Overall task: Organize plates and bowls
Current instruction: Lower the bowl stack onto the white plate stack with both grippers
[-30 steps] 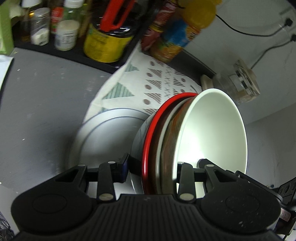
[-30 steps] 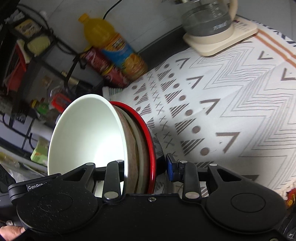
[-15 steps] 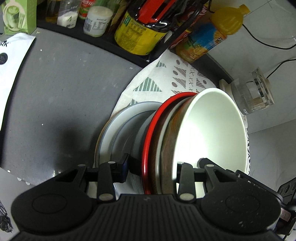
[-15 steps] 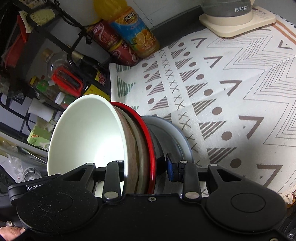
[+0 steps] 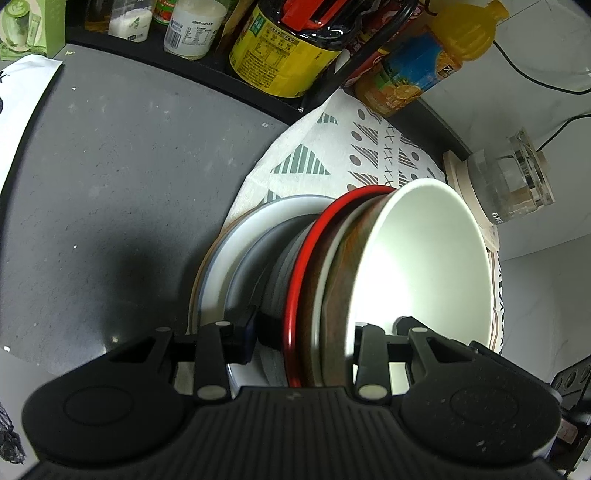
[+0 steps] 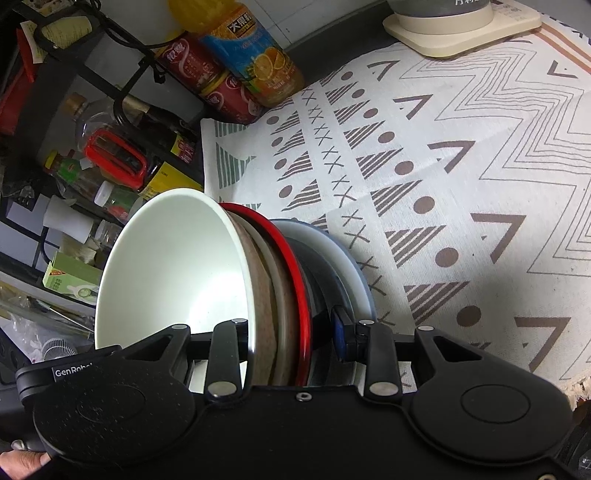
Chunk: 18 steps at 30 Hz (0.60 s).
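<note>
A nested stack of bowls is held from both sides: a white bowl innermost, a brown bowl around it, a red-rimmed bowl outermost. My left gripper is shut across the stack's rim. On the opposite side my right gripper is shut on the rim, where the white bowl and the red rim show. Right under the stack lie grey plates on the patterned cloth. Whether the stack touches the plates is hidden.
Bottles and jars fill a dark shelf at the back, with an orange juice bottle and red cans beside it. A glass kettle stands on its cream base. The grey counter lies left of the cloth.
Both grippers have come down with the bowl stack, and the grey plates, hidden from the right wrist view a second ago, now sit close beneath it. The grip is unchanged.
</note>
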Each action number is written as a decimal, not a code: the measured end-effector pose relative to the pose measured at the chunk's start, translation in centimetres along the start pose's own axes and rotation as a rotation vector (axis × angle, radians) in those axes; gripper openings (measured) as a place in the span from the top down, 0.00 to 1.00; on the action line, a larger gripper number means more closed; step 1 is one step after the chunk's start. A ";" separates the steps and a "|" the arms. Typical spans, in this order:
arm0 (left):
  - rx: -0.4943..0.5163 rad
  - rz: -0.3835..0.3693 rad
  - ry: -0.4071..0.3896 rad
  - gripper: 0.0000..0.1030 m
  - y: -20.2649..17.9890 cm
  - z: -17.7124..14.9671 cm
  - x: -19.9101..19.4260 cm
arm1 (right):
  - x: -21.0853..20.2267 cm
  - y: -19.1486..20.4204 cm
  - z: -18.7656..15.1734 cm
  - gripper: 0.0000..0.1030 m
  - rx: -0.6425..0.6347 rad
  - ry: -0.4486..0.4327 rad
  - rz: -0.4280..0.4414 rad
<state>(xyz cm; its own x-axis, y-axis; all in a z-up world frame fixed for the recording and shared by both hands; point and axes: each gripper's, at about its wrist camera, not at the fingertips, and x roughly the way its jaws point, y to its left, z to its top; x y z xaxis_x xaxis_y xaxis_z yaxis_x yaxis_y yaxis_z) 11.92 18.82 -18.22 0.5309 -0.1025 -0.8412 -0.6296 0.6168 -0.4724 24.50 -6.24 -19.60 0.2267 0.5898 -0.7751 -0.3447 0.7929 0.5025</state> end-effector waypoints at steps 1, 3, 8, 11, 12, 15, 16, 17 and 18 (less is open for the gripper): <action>0.001 0.000 0.001 0.66 0.0 0.1 0.0 | 0.1 0.0 0.1 0.70 -0.001 -0.001 0.001; -0.005 0.007 0.011 0.66 0.0 0.1 0.0 | 0.1 0.1 0.2 0.70 -0.004 0.000 0.000; -0.005 0.009 0.036 0.66 0.2 0.2 0.1 | 0.2 0.5 0.2 0.69 -0.023 0.002 -0.011; -0.012 0.003 0.054 0.66 0.4 0.3 0.3 | 0.0 0.6 0.1 0.67 -0.029 0.009 -0.013; -0.009 0.003 0.060 0.66 0.4 0.3 0.4 | 0.0 0.7 0.0 0.66 -0.034 0.011 -0.014; 0.001 -0.008 0.071 0.65 0.5 0.4 0.7 | -0.2 0.7 0.0 0.64 -0.033 0.008 -0.010; 0.004 -0.011 0.076 0.65 0.5 0.4 0.7 | -0.2 0.7 -0.1 0.64 -0.034 0.007 -0.010; 0.007 -0.017 0.083 0.66 0.5 0.5 0.8 | -0.2 0.7 -0.2 0.63 -0.032 0.004 -0.009; 0.014 -0.020 0.089 0.65 0.4 0.6 0.8 | -0.3 0.7 -0.2 0.63 -0.031 0.002 -0.008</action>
<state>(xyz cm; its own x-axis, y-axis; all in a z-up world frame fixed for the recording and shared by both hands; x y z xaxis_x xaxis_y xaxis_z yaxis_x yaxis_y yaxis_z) 12.43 19.49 -18.94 0.4900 -0.1835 -0.8522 -0.6113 0.6247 -0.4860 24.00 -5.92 -19.14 0.2276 0.5830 -0.7799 -0.3707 0.7925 0.4843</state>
